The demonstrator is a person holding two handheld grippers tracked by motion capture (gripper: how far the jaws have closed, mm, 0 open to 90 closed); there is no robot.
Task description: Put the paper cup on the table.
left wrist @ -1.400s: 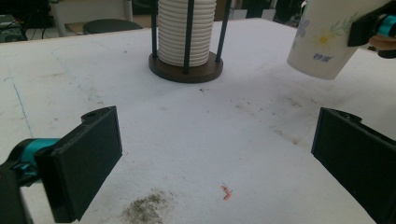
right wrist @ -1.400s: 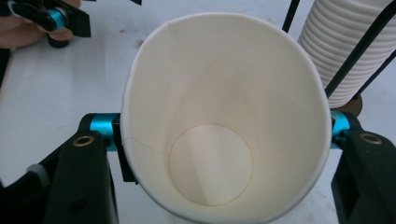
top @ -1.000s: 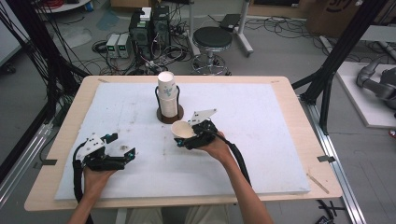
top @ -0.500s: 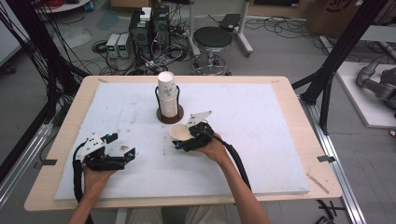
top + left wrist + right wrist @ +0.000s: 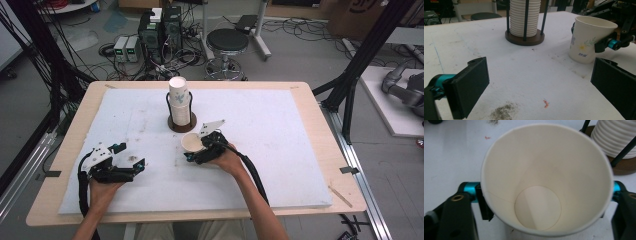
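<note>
White paper cup [image 5: 192, 143] sits between the jaws of the right gripper [image 5: 196, 148], its base down on the foam mat [image 5: 280, 150] and its mouth tipped toward the camera on that gripper. Those jaws have just been opening, with the cup between them. In the right gripper view the rim [image 5: 546, 180] bulges out past both black pads, one on either side of the wall; whether they press on it now, I cannot tell. A second ago the cup was pinched tight and carried closer to the person's hand; now it has settled a little farther forward, on the mat, nearer the wooden stand [image 5: 181, 122] with its stack of cups [image 5: 179, 97] just beyond the gripper's tips.

Over to the left gripper [image 5: 136, 167]: it lies low on the mat, jaws spread wide, nothing between them, same spot as before. In its own view the stand [image 5: 525, 40] is straight ahead, and the flowered cup [image 5: 587, 40] is off to the right with the other gripper's blue-tipped jaw against its side. A grey smudge [image 5: 503, 111] and a small orange fleck [image 5: 546, 103] mark the foam just ahead of its pads.
</note>
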